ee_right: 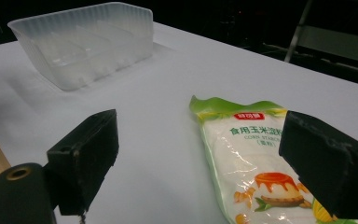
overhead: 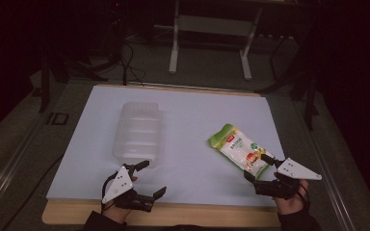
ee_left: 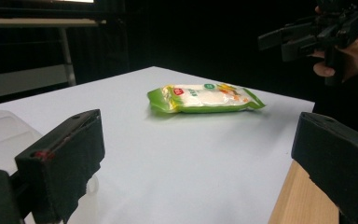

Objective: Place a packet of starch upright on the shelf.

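A green and white food pouch lies flat on the right part of the white sheet. A clear ribbed plastic tray stands empty at the left. My left gripper is open just in front of the tray's near end, with nothing between its jaws. My right gripper is open at the pouch's near end. In the right gripper view the pouch lies low between the jaws, partly behind the right one, and the tray is farther off. From the left gripper, the pouch lies ahead.
The sheet covers a wooden table whose front edge shows bare. A person's hand holds the right gripper above the table corner. Dark floor, cables and a white metal stand lie beyond the table.
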`<action>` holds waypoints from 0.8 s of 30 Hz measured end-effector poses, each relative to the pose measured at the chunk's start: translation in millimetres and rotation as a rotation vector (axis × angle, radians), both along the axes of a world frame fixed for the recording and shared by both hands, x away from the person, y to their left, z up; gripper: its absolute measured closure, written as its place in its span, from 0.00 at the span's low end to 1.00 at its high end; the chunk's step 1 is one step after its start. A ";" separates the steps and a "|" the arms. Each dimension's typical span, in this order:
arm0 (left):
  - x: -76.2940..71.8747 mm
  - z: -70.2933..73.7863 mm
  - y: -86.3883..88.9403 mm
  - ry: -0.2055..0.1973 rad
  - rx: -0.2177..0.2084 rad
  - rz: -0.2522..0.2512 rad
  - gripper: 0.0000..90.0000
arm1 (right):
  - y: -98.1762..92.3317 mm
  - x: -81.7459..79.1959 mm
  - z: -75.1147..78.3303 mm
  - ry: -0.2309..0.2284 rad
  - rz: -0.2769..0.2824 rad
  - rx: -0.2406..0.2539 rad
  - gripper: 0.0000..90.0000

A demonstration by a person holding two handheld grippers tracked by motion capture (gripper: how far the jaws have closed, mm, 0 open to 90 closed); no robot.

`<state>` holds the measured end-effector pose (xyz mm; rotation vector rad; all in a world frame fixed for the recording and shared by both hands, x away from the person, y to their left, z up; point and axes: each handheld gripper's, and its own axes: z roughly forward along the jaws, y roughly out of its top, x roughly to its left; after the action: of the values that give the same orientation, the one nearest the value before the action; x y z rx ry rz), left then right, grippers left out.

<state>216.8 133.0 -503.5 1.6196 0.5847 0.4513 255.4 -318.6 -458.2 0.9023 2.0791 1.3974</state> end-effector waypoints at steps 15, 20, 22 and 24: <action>-6.1 9.6 -2.2 0.074 0.018 -0.035 0.02 | 11.6 -1.9 -0.2 0.005 0.092 -0.045 0.12; -7.3 11.9 -5.1 0.070 0.039 -0.057 0.02 | 13.7 -2.2 6.9 0.048 0.111 0.003 0.12; -6.9 11.6 -6.4 0.078 0.048 -0.077 0.02 | 13.9 -1.8 10.0 0.037 0.104 0.001 0.12; -6.9 10.9 -7.7 0.081 0.058 -0.088 0.02 | 14.3 -1.0 11.6 0.039 0.099 0.008 0.12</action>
<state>209.9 125.3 -492.5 1.7182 0.5630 0.3415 254.4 -304.4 -446.5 0.8460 2.1758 1.4501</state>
